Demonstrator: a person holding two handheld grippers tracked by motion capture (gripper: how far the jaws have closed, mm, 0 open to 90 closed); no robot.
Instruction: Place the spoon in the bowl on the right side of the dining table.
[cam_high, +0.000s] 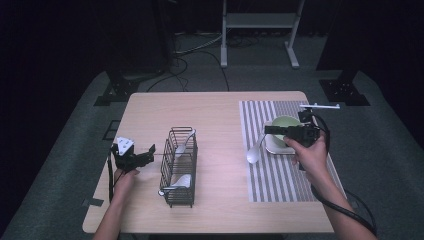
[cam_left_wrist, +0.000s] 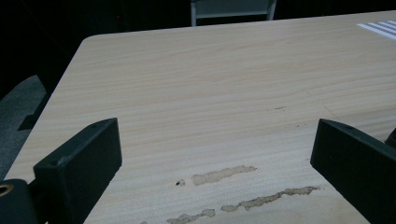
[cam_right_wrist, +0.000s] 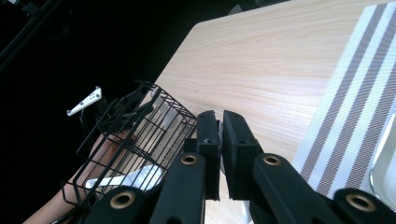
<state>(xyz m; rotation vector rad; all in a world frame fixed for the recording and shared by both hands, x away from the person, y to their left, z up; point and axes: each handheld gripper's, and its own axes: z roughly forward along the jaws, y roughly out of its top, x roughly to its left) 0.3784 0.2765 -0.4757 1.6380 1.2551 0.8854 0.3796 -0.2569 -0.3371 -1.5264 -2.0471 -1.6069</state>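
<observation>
1. Two white spoons remain in the wire basket; we hold a third, the white spoon, clamped in the right gripper over the striped placemat.
2. Left gripper spread wide, empty, beside basket; spoon handle slants up toward the green bowl.

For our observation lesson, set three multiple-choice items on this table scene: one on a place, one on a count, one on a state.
1. Where does the wire basket stand? A on the striped mat; B on the bare table; C on the floor.
2. How many white spoons lie in it? A two; B four; C none.
3. How are the left gripper's fingers? A shut; B open; C closed on a bowl.
B, wood shows all round it; A, two show through the wires; B, they stand wide apart with nothing between.
</observation>
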